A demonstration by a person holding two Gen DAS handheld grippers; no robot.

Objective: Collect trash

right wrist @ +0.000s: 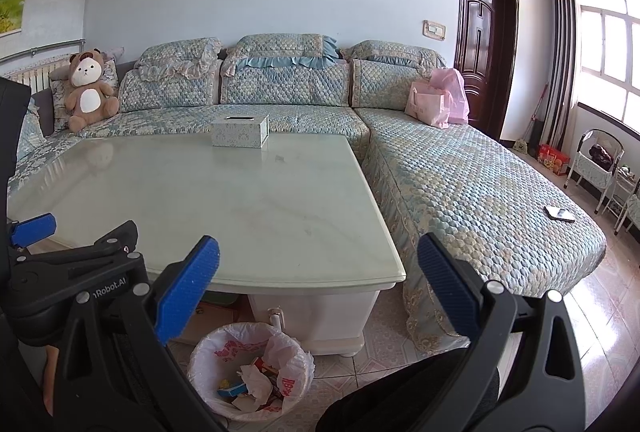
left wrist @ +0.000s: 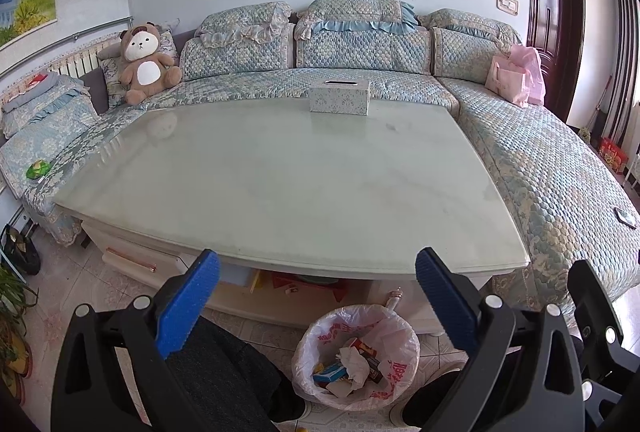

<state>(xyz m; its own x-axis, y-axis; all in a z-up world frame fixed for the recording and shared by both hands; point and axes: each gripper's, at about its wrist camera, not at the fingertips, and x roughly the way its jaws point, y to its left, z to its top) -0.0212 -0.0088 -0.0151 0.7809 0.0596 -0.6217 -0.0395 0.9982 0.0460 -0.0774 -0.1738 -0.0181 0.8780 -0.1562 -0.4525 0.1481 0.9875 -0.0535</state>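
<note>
A bin lined with a white and red plastic bag (left wrist: pixel 356 354) (right wrist: pixel 250 374) stands on the floor in front of the table and holds crumpled tissue, small boxes and wrappers. My left gripper (left wrist: pixel 318 308) hovers above it, open, nothing between its blue pads. My right gripper (right wrist: pixel 318 296) is open too and holds nothing, just right of the left one. The pale green glass table (left wrist: pixel 280 183) (right wrist: pixel 200 199) bears only a patterned tissue box (left wrist: pixel 339 95) (right wrist: pixel 240 129). A green wrapper (left wrist: pixel 38 169) lies on the sofa at far left.
A quilted L-shaped sofa (left wrist: pixel 540 167) (right wrist: pixel 460 183) wraps the table's back and right. On it sit a teddy bear (left wrist: pixel 144 61), a pink bag (right wrist: pixel 438 101) and a dark flat object (right wrist: pixel 560 213). Folding chairs (right wrist: pixel 600 159) stand by the window. A potted plant (left wrist: pixel 12 296) is at left.
</note>
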